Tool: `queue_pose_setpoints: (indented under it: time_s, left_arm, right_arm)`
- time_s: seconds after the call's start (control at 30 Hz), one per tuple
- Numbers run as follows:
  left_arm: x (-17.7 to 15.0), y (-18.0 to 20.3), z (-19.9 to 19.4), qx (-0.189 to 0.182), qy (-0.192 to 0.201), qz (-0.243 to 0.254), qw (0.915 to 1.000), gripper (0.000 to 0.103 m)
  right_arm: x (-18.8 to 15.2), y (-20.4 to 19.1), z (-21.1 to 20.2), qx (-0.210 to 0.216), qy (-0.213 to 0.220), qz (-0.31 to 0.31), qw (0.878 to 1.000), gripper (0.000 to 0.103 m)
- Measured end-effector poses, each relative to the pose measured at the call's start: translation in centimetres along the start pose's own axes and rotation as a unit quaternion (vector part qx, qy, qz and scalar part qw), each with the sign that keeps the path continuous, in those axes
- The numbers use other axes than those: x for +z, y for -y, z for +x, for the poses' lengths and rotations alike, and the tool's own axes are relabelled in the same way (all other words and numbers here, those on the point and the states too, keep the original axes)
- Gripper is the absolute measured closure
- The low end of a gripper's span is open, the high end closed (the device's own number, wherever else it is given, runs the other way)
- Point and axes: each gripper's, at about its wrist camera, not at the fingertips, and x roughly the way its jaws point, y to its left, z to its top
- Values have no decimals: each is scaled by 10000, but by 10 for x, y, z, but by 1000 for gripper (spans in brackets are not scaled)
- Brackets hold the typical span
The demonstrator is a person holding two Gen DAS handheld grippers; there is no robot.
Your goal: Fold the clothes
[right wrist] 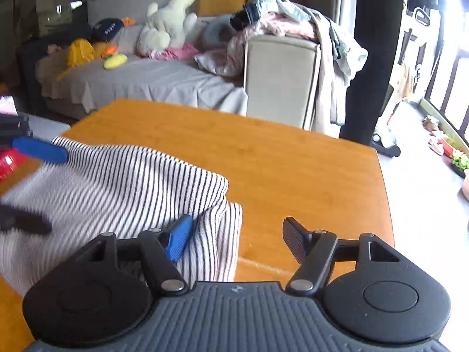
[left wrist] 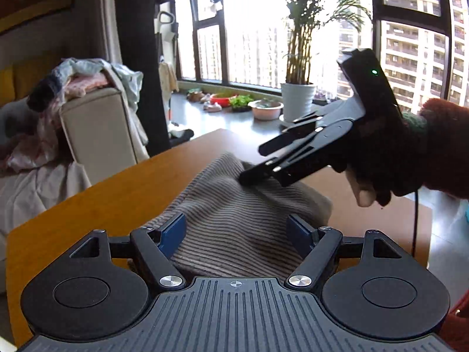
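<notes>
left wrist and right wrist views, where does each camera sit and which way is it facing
Left wrist: on the left gripper, facing windows and a potted plant; the right gripper and gloved hand show.
Right wrist: on the right gripper, facing the sofa; the left gripper's fingers show.
Shared: striped garment, wooden table, clothes-draped armchair.

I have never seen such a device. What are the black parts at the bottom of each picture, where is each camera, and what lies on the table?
No robot here: a person holds a two-finger gripper in each hand, each carrying a camera that looks along its fingers. The black parts are the gripper's own body.

The left camera shows the left gripper open above a striped cloth on the wooden table. Ahead, the gloved right hand holds the right gripper at the cloth's far edge.

The right camera shows the right gripper open, one finger on the cloth, one over bare table. Nothing is clamped. Behind are a sofa and clothes.
</notes>
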Motion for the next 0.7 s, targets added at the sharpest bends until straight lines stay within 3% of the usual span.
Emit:
queue_pose_setpoints:
  time_s: [0.13, 0.27, 0.4, 0.47, 0.53, 0.6, 0.7]
  left_arm:
    - [-9, -33, 28, -227, -302, -830, 9958, 21]
    - [-8, -33, 28, -171, -349, -722, 9966, 21]
    - [-8, -34, 28, -145, -368, -746, 9964, 20]
    - [-9, -35, 29, -150, -363, -801, 9960, 20]
    - [-10, -34, 29, -137, -344, -816, 9960, 20]
    - [-10, -34, 29, -116, -328, -821, 9960, 20]
    - [-12, -26, 30, -15, -379, -628, 9973, 20]
  right_arm:
    - [-11, 10, -11, 61, 182, 473, 9987, 35]
    - [-13, 0, -44, 61, 652, 388, 9971, 35]
    - [-10, -24, -88, 705, 1287, 141, 9891, 36]
    - [-14, -36, -91, 964, 1144, 36, 9887, 36]
    - [-28, -42, -74, 814, 776, 35, 9936, 36]
    - [-45, -39, -62, 774, 688, 305, 9942, 30]
    - [-48, -31, -65, 858, 677, 766, 9910, 30]
